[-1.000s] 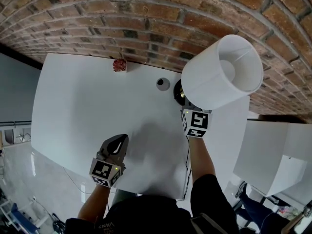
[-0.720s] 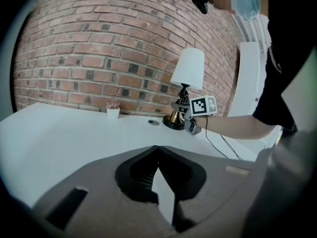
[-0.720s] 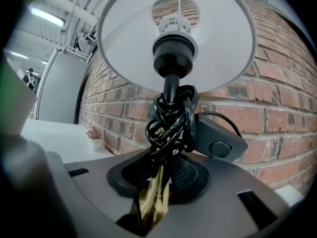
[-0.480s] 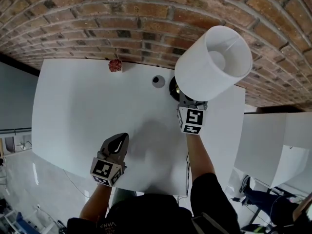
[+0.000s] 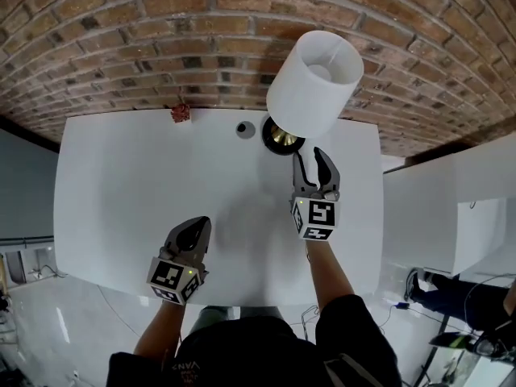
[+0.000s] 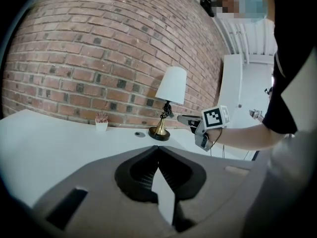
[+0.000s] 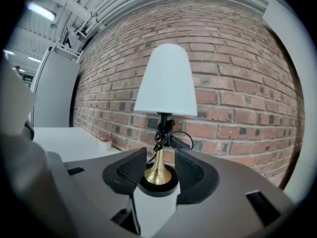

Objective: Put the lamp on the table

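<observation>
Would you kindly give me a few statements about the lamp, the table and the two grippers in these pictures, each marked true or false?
1. The lamp stands upright on the white table, close to the brick wall. True.
2. The right gripper is shut on the lamp's stem. False: its jaws have just been opening and stand apart with nothing between them; the lamp is just beyond them.
3. The left gripper is shut and empty. True.
4. A small potted plant sits at the table's near edge. False: it is at the far edge, by the wall.
</observation>
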Tool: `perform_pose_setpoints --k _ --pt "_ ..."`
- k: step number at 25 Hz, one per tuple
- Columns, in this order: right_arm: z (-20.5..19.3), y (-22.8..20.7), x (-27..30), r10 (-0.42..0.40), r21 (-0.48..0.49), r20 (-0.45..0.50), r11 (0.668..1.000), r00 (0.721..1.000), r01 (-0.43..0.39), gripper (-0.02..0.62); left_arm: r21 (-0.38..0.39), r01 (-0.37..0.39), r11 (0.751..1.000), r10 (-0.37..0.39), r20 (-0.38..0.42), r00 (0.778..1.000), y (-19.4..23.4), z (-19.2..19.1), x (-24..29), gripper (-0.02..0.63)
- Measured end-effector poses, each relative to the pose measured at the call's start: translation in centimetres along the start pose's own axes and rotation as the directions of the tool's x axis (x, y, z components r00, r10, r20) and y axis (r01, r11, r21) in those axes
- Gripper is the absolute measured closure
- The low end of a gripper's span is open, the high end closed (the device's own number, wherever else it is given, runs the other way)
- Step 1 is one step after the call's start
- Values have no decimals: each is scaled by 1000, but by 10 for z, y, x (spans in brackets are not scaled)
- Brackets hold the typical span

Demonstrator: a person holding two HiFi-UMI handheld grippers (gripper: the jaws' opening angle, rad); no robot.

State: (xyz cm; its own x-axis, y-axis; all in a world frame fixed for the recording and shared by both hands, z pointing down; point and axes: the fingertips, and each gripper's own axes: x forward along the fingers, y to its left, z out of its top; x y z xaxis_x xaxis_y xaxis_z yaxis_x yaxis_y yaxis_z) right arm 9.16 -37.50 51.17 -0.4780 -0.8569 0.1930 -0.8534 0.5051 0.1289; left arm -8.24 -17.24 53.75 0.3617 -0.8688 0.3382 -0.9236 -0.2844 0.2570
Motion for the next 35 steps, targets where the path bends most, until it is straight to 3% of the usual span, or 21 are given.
perform_pose_setpoints --k 7,13,21,35 --pt "21 21 -88 -88 24 26 996 996 87 470 37 86 996 -88 56 995 -22 14 -34 607" --pt "27 53 -154 -133 60 19 989 991 132 594 100 135 986 -143 83 986 -33 21 -71 607" --pt "38 94 -226 -161 88 27 984 987 158 595 152 180 972 -200 127 971 -42 30 -114 607" --pt "49 155 -315 -194 114 49 976 980 187 597 207 243 948 -272 128 954 -64 15 -184 607"
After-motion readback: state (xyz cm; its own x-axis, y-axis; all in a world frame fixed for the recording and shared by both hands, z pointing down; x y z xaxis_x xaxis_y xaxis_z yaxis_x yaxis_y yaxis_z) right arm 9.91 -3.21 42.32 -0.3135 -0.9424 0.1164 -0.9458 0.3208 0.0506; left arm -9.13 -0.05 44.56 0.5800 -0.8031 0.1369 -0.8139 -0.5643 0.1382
